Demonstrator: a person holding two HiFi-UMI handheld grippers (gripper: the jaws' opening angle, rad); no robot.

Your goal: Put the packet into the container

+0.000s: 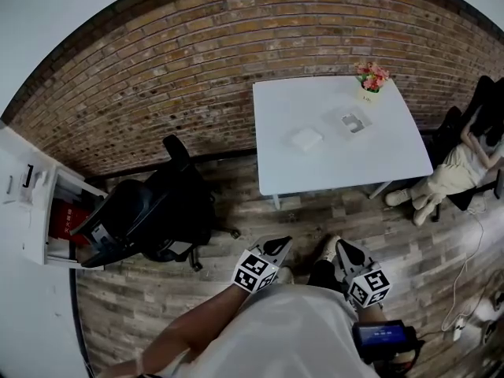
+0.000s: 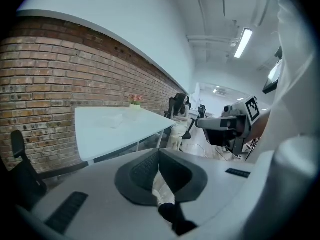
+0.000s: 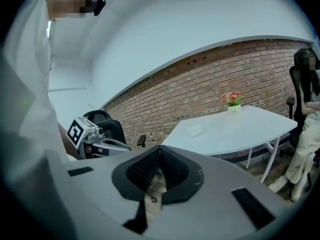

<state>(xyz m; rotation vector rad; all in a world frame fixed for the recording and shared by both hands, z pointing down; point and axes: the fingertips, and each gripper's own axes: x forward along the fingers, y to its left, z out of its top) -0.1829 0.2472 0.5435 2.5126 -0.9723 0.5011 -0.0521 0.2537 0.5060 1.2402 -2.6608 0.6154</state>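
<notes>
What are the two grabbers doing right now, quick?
Left gripper: closed, holding nothing.
Right gripper: closed, holding nothing.

Three views, one white table (image 1: pixel 370 160)
Head view looks steeply down from well back — both gripper views face it, low and distant.

White square bench (image 1: pixel 394 152), white legs. Red-brown brick wall (image 1: pixel 157 77), pale mortar lines in running-bond pattern. Grey-brown wood-plank floor (image 1: pixel 315 215), streaked grain. Black swivel office chair (image 1: pixel 150 211). Pink and red flowers (image 1: pixel 372 75), green leaves, small pale yellow pot. White square container (image 1: pixel 305 138), barely distinct from bench. Pale flat packet (image 1: pixel 352 122), dark grey mark on it. Left claw (image 1: pixel 279 245) and right claw (image 1: pixel 343 247): grey bodies, black pads, cubes with black-and-white square markers. White cabinet (image 1: pixel 31 211), red item inside.
</notes>
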